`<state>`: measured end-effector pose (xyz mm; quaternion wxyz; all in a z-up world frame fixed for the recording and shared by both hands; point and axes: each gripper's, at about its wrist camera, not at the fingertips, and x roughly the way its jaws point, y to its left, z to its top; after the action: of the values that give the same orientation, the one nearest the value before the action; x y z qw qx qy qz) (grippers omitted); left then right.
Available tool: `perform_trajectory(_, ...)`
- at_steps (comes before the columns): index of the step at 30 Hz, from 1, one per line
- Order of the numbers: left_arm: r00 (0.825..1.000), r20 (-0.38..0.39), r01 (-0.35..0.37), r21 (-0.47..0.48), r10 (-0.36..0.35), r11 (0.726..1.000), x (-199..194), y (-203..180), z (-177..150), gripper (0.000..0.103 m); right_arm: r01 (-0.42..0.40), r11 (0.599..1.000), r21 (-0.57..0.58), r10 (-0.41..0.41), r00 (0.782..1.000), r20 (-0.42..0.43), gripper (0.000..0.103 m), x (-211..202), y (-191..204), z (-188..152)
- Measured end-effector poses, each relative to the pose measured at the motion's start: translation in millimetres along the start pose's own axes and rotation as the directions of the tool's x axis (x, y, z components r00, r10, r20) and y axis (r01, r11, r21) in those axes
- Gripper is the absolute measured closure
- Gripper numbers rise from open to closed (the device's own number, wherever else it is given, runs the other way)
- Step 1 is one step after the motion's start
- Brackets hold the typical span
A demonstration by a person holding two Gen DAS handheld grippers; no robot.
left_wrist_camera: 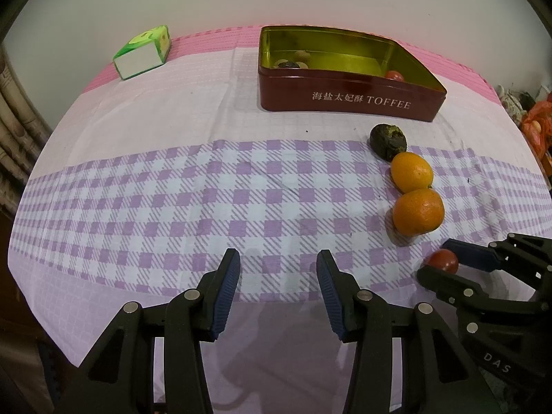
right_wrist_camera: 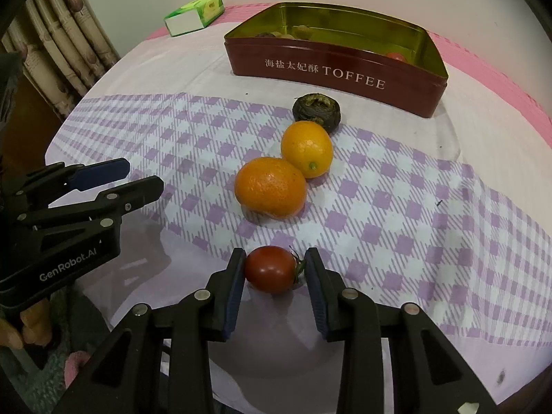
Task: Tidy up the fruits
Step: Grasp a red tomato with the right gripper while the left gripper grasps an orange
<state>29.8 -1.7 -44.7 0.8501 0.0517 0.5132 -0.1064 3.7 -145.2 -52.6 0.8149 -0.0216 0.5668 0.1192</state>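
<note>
R gripper (right_wrist_camera: 274, 269) is closed on the tomato (right_wrist_camera: 270, 269): both pads touch its sides, stem end toward the R pad. Tomato looks to sit on the cloth (right_wrist_camera: 431, 241) or just off it; can't tell which from this angle. L gripper (left_wrist_camera: 277, 289) is empty, jaws partly apart, hovering over bare cloth beside the R one (idle, not in the way).

Rest of the fruit, in a rough line running from the tomato toward the tin (right_wrist_camera: 338, 69):
- orange (right_wrist_camera: 270, 188), nearest
- yellow citrus (right_wrist_camera: 307, 148), touching the orange
- dark wrinkled fruit (right_wrist_camera: 317, 108), just beside the citrus, closest to the tin

Tin is open, stands at the far side of the table. Already holds some items: a red one at its R end, a few dark/pale ones at the L end. Green box (right_wrist_camera: 195, 13) far L, not involved.

Step in hand, as I read it: pick of the tomato, grip made, lift not yet done.

Next move calls for: lift straight up, carry over the three fruits w/o clipping them, clear the tin's near wall, release inside. Grip should be kept light, as the tomato is likely soft and smooth and could squash or squirt out.
</note>
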Motion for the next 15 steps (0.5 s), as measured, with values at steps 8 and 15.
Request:
perform_trajectory(8, 1.000, -0.003, 0.016, 0.020, -0.016, 1.000, 2.7, -6.1, -1.3, 0.056, 0.009, 0.999, 0.044, -0.009, 1.000, 0.006, 0.074, -4.5, -12.4, -3.3)
perform_trajectory(15, 0.998, -0.004, 0.057, 0.062, -0.057, 0.996, 1.4, -16.9, -5.8, 0.055, 0.043, 0.994, 0.099, -0.044, 0.999, 0.012, 0.074, -6.7, -32.4, -0.5)
